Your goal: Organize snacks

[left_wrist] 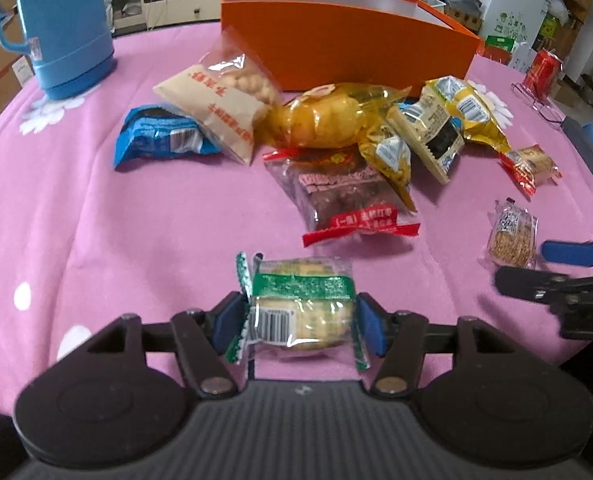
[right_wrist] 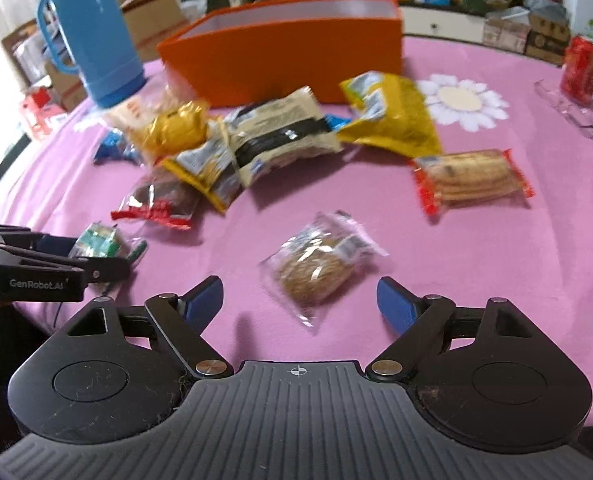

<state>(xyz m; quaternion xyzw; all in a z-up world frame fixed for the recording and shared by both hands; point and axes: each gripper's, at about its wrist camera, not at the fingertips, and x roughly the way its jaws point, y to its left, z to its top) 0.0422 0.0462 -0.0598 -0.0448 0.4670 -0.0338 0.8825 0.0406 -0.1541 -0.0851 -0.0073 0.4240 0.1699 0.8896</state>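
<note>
lying loose: 9 snack packets (left_wrist: 356, 196), 1 orange box (left_wrist: 348, 44)

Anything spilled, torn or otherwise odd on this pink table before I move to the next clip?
Nothing looks spilled or torn. The wrapped snacks lie in a loose, overlapping heap in front of the open orange box, as expected mid-sorting. The left gripper grips a green-banded biscuit pack; the right gripper is open by a brown cracker pack.

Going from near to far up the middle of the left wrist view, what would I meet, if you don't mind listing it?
Left gripper, shut on the green-banded biscuit packet → red-ended packet of dark dried fruit → yellow transparent snack bag → orange box.
</note>
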